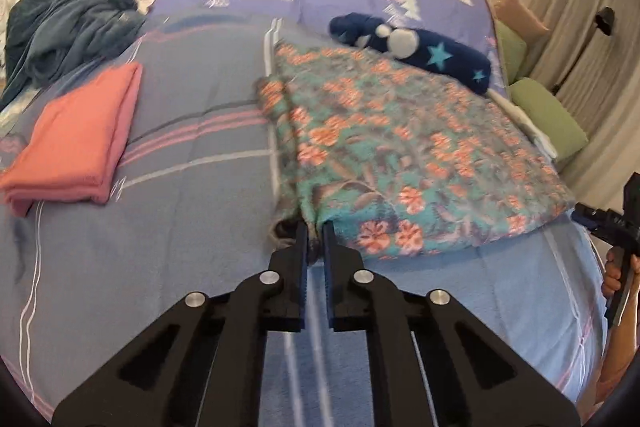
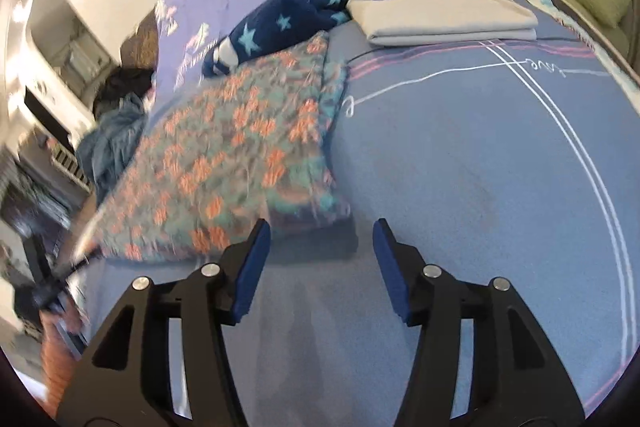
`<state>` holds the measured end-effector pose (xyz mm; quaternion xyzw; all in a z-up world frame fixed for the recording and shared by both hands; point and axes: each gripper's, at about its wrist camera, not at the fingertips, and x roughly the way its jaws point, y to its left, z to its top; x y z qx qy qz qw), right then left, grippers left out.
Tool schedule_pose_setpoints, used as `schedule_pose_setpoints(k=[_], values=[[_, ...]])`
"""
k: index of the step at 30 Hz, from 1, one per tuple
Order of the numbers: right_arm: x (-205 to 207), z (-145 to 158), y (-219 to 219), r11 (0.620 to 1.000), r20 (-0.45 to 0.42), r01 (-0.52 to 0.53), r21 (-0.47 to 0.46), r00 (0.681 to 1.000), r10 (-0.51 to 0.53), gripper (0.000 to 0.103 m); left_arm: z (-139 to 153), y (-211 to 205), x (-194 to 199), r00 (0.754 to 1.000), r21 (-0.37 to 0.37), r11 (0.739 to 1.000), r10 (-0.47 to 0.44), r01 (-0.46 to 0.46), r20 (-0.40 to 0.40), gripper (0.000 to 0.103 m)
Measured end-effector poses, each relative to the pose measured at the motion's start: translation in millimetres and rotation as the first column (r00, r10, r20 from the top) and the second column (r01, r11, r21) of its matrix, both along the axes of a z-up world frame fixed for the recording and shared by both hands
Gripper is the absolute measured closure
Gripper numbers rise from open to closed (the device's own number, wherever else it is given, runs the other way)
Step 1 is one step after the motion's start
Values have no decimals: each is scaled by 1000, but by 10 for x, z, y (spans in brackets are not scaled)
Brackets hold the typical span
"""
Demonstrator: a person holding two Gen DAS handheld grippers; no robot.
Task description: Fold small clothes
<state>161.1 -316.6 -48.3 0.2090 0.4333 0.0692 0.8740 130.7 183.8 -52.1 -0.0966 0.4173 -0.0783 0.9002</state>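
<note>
A teal garment with orange flowers [image 1: 400,147] lies spread on the blue bedspread [image 1: 180,267]. My left gripper [image 1: 315,227] is shut on the near left corner of this floral garment. In the right wrist view the floral garment [image 2: 224,155] lies to the left, motion-blurred. My right gripper [image 2: 322,231] is open and empty, just above the bedspread [image 2: 460,207] beside the garment's near right corner. The left gripper [image 2: 52,291] shows blurred at the far left of that view.
A folded pink cloth [image 1: 76,139] lies left. A navy star-patterned garment [image 1: 420,47] lies behind the floral one. A folded grey cloth [image 2: 440,15] sits at the back right. A crumpled blue pile [image 1: 68,31] lies far left. Green cushions [image 1: 548,115] line the right edge.
</note>
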Motion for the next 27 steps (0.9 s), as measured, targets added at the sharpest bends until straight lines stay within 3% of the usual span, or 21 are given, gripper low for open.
schedule_pose_setpoints(k=[2, 3, 5, 6, 7, 8, 9, 10, 11, 12, 13, 17, 19, 20, 21, 22, 23, 24, 27], values=[[21, -89, -113, 997, -47, 59, -44, 997, -61, 84, -63, 74, -51, 999, -16, 999, 33, -33, -12, 98], [-16, -112, -195, 995, -59, 91, -39, 994, -93, 93, -63, 105, -96, 999, -27, 998, 50, -50, -11, 98], [-90, -104, -289, 993, -68, 118, -16, 991, -119, 98, -42, 150, -194, 995, -11, 995, 98, -98, -7, 98], [-154, -73, -326, 992, -69, 129, 1, 989, -129, 96, -33, 167, -252, 991, 21, 991, 131, -131, -8, 98], [-199, -51, -336, 991, -66, 132, 18, 989, -130, 86, -26, 184, -316, 989, 30, 989, 145, -145, -8, 98], [-241, -28, -333, 991, -59, 124, 54, 991, -120, 66, -19, 208, -361, 990, 5, 990, 141, -141, -9, 98], [-267, -15, -313, 987, -52, 99, 127, 994, -93, 55, -13, 203, -416, 993, -63, 991, 121, -122, -18, 97], [-269, -13, -279, 980, -49, 75, 185, 997, -67, 41, -9, 202, -426, 995, -109, 989, 100, -103, -27, 86], [-249, -32, -238, 970, -50, 56, 238, 998, -45, 39, -15, 152, -431, 997, -182, 981, 60, -67, -44, 75], [-188, -81, -172, 954, -66, 42, 297, 998, -23, 39, -25, 110, -422, 998, -219, 974, 46, -56, -51, 52], [-139, -121, -128, 946, -84, 46, 320, 996, -20, 38, -43, 61, -395, 998, -248, 967, 44, -56, -54, 45], [96, -254, -16, 919, -70, 129, 374, 991, -111, 28, -137, -54, -105, 997, -321, 944, 72, -80, -36, 45], [214, -266, 32, 914, -67, 161, 374, 987, -146, 27, -196, -10, 22, 993, -395, 911, 108, -117, -46, 49], [266, -260, 65, 918, -71, 174, 356, 985, -160, 30, -221, 17, 99, 991, -435, 891, 121, -133, -54, 58], [294, -242, 104, 926, -71, 187, 327, 982, -173, 42, -259, 33, 171, 989, -456, 878, 127, -148, -76, 89], [345, -252, 142, 933, -89, 181, 312, 983, -161, 87, -301, 36, 223, 987, -474, 867, 119, -155, -104, 95], [368, -281, 121, 921, -116, 190, 340, 980, -160, 87, -347, 70, 245, 983, -511, 840, 130, -180, -133, 95], [349, -278, 51, 901, -117, 206, 381, 978, -174, 88, -322, 73, 231, 981, -522, 831, 140, -191, -137, 96], [217, -105, -54, 893, -71, 178, 414, 984, -164, 89, -79, 13, 89, 986, -482, 861, 147, -164, -73, 98]])
